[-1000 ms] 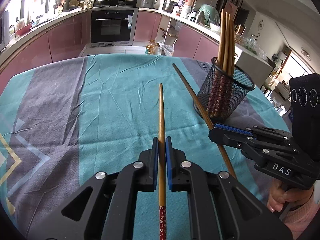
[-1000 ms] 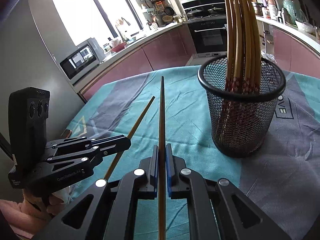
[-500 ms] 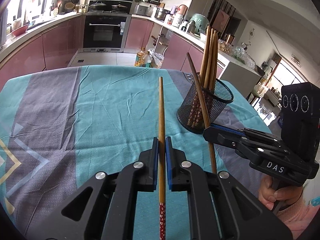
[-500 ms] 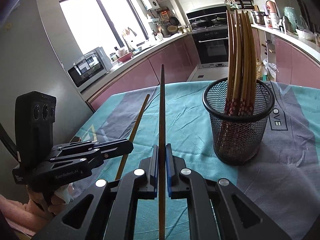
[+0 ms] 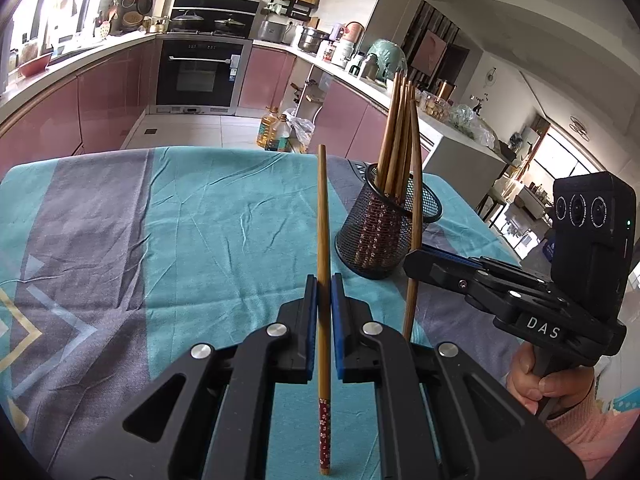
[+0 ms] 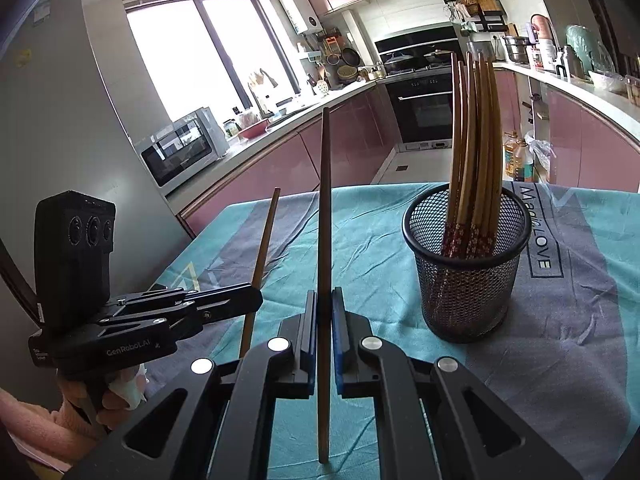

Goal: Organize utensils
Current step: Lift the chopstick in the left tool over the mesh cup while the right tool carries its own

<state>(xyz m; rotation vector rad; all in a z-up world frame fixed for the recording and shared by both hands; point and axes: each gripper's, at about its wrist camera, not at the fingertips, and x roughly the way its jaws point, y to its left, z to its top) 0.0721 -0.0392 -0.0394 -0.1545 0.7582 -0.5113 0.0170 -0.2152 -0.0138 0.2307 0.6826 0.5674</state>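
Above the teal and grey tablecloth (image 5: 224, 216), both tongs carry one chopstick each, tilted up toward vertical, presumably so that each can be lowered end-first into the mesh holder (image 6: 466, 264). The left gripper (image 5: 324, 300) is narrowed onto its chopstick (image 5: 322, 216), the blue pads pressing the shaft on either side; the slender end points forward and up, while the red patterned end (image 5: 324, 428) projects back beneath the tongs. The right gripper (image 6: 325, 312) is likewise closed on a second chopstick (image 6: 325, 200), held near its lower third, the long part rising ahead of the fingers. The holder stands forward and to the right of both tongs, nearer the right pair, and already contains a bundle of chopsticks (image 6: 476, 140) with patterned ends down. Judged from this, the right chopstick is better placed to go in first; its patterned end appears to hang below the tongs, matching the bundle. Neither held chopstick touches the holder or the cloth.
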